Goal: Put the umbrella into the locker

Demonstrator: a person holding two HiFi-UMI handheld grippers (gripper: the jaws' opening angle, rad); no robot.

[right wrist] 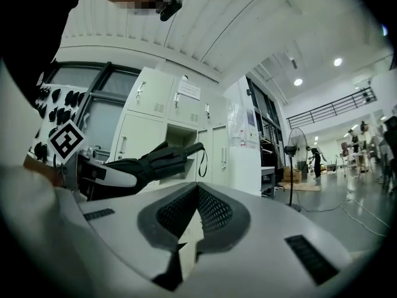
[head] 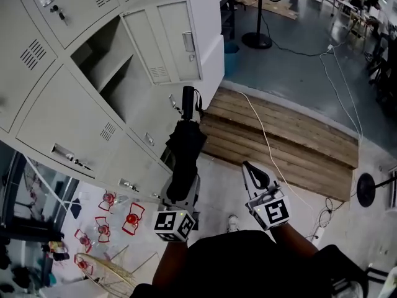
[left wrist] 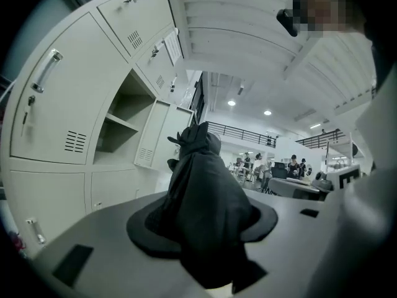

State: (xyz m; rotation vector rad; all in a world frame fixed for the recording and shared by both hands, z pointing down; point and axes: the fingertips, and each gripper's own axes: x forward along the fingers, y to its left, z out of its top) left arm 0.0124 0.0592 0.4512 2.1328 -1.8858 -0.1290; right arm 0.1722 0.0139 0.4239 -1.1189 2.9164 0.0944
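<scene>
- Left arm out in front of me, left gripper [head: 182,191] aimed at the locker [head: 74,113]; its marker cube [head: 173,223] sits nearest my body.
- Left jaws clamped on the folded black umbrella [head: 185,148], gripping the bunched fabric at its lower end.
- The umbrella stands up out of the jaws and is held in the air. Its handle [head: 188,98] points at the open compartment [head: 111,73], just below the open door [head: 164,42] and outside the locker.
- A wrist strap [head: 198,101] hangs from the handle.
- Right arm alongside, right gripper [head: 253,174] to the right of the umbrella and clear of it, pointing the same way.
- Right jaws closed tip to tip with nothing between them; only a thin slit shows lower down.
- Hard to make out: in the left gripper view the fabric fills the middle and hides the handle. The umbrella's lowest end is buried in the jaws. My forearms are mostly covered by my dark top. The locker bank runs off the frame edges.
- Count: two grippers, two marker cubes, one umbrella, one compartment open with one shelf inside, and several shut doors around it.
</scene>
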